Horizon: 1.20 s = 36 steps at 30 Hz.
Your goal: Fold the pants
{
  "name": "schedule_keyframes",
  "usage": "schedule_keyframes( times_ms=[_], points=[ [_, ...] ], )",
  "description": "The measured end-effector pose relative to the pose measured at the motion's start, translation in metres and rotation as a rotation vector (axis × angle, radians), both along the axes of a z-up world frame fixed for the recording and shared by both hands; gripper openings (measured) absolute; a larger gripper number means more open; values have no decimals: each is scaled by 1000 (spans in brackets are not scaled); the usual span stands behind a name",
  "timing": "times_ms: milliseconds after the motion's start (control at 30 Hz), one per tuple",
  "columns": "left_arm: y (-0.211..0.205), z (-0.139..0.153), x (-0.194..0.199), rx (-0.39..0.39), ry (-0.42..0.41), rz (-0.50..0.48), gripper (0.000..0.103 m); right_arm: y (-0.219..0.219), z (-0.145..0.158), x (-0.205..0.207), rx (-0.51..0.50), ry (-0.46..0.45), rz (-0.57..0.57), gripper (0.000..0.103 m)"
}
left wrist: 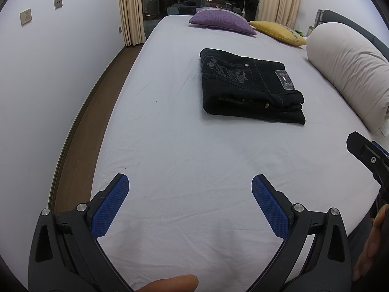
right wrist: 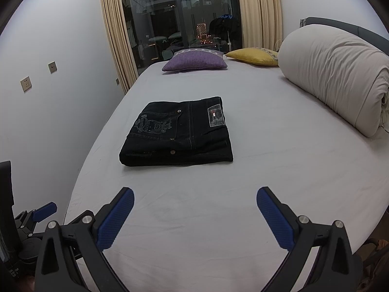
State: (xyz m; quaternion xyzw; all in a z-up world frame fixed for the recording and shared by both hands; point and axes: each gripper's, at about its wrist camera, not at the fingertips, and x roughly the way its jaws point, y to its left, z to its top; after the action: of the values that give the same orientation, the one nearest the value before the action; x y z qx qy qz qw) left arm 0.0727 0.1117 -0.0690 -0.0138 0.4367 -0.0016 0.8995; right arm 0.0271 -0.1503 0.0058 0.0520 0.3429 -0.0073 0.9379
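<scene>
A bedroom with pale walls, cream curtains (right wrist: 255,12) and a dark night window (right wrist: 180,17). A wide bed (right wrist: 243,206) under a lightly wrinkled white sheet carries black pants (right wrist: 177,135) folded into a neat rectangle at its middle. Beyond lie a purple pillow (right wrist: 194,60) and a yellow pillow (right wrist: 254,56), with a rolled white duvet (right wrist: 335,73) along the right side. The left gripper (left wrist: 189,204) and right gripper (right wrist: 194,215) hover above the near sheet, jaws spread and empty.
</scene>
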Motion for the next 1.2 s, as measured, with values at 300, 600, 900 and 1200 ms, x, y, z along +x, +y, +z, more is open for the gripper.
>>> schedule_keyframes(
  times_ms=[300,600,900,1200],
  points=[
    [0,-2,0,0,2,-2,103,-1,-1,0,2,2,1,103],
    [0,-1,-1,-1,3,-2,103,0,-1,-1,2,2,2,103],
    [0,-2,-2,-1,5,-3,103,0,-1,-1,2,2,2,103],
    [0,-4,-4,1,7,-5,103,0,-1,-1,3,3,3,103]
  ],
)
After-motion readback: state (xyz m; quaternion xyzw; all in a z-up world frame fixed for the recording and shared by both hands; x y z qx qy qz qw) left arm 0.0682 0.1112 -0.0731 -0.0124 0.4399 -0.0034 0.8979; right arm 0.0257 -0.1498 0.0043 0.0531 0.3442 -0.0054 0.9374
